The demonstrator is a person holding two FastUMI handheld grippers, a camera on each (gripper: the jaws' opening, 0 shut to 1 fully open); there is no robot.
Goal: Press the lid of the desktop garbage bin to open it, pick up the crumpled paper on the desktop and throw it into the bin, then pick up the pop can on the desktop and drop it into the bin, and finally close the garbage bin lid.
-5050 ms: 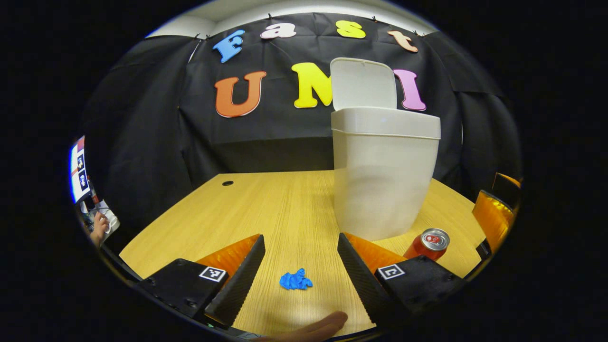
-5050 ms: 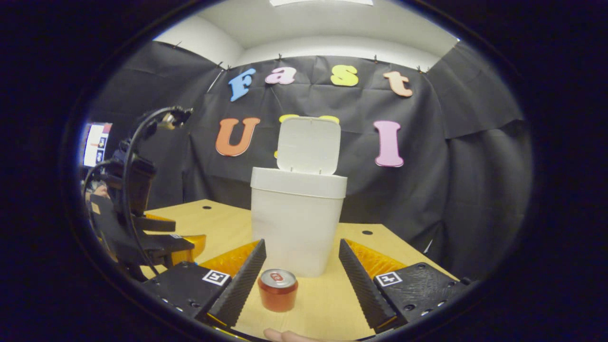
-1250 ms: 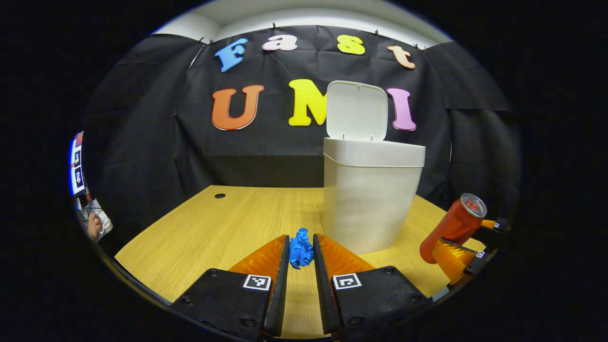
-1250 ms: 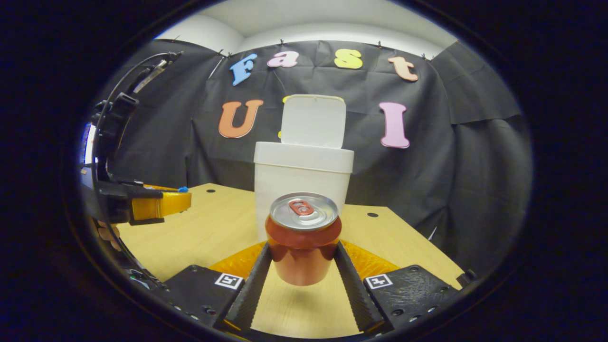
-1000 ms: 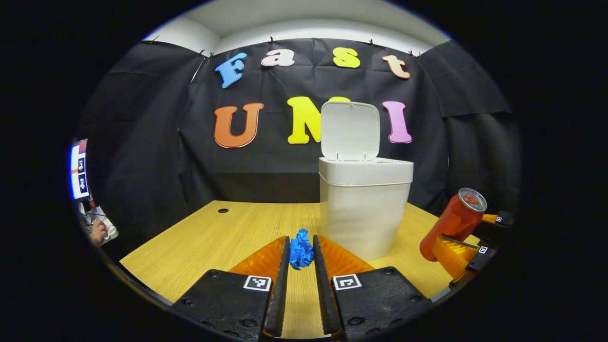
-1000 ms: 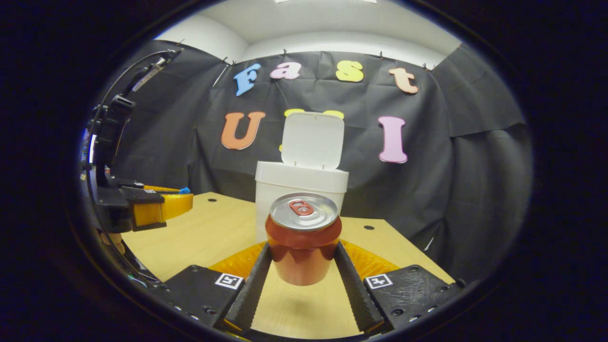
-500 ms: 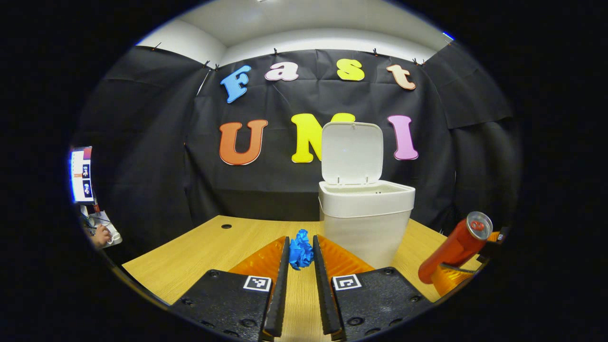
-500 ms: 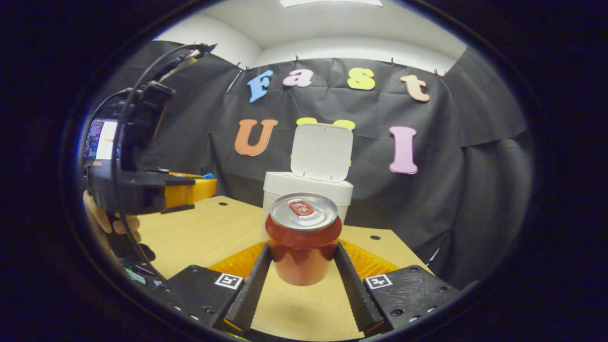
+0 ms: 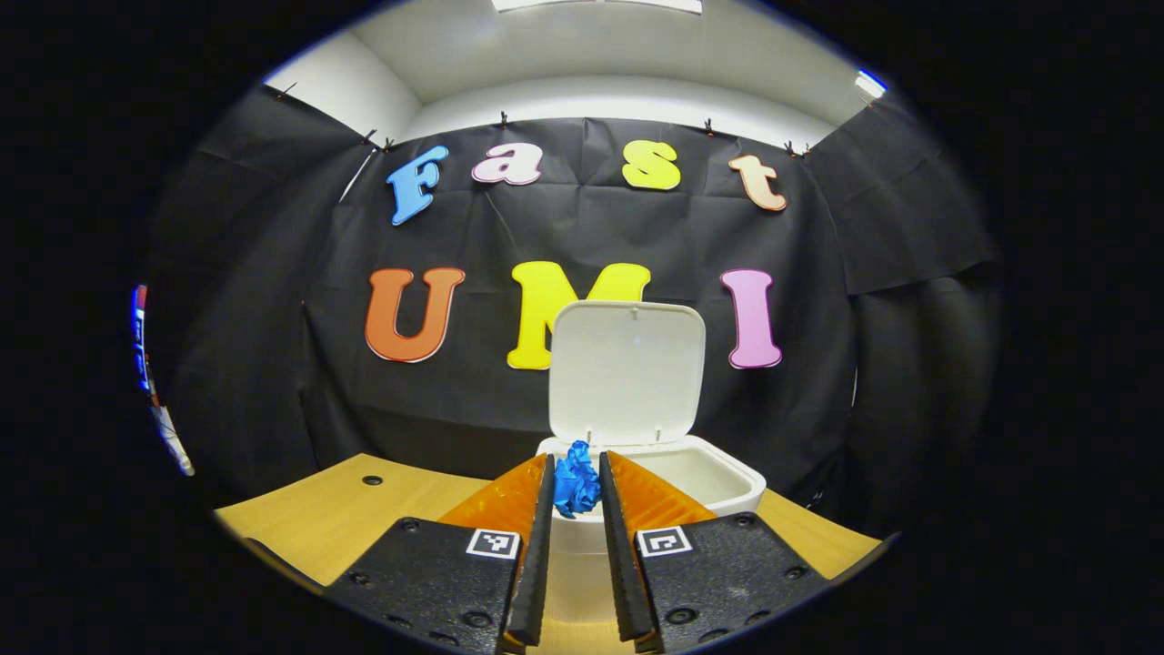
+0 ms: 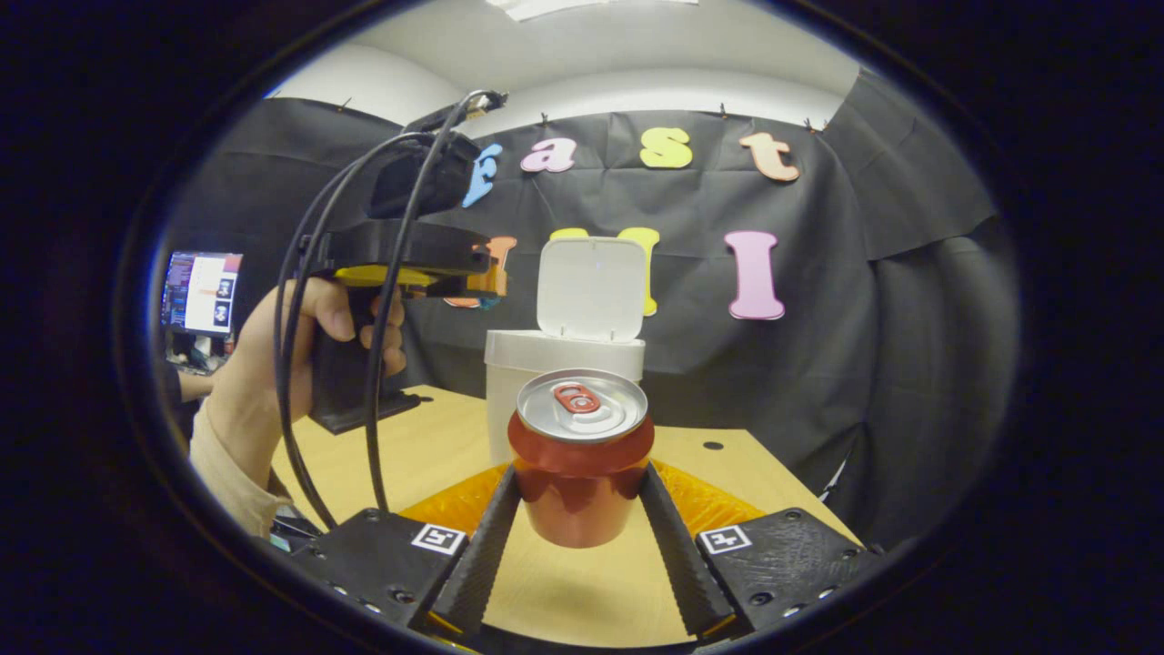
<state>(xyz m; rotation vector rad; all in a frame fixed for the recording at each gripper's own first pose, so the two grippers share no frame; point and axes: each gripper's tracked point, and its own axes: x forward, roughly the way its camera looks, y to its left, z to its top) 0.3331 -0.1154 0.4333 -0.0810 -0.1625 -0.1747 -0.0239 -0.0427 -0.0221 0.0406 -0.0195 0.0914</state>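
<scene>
The white bin (image 9: 738,477) stands on the wooden desk with its lid (image 9: 627,373) upright and open. My left gripper (image 9: 575,469) is shut on the blue crumpled paper (image 9: 576,486), held at the bin's near rim, level with the opening. In the right gripper view, the left gripper (image 10: 427,259) is high up left of the bin (image 10: 527,364), held by a hand (image 10: 273,364). My right gripper (image 10: 579,475) is shut on the red pop can (image 10: 580,498), upright above the desk (image 10: 427,455), short of the bin.
The black cloth wall stands close behind the bin. A lit monitor (image 10: 200,291) is at the far left, past the desk's edge. Small cable holes (image 10: 713,446) mark the desk top. Cables loop from the left gripper toward the desk's left front.
My left gripper has risen and swung toward the bin with the paper, from desk height to the rim. The right gripper still holds the can lifted, hardly moved.
</scene>
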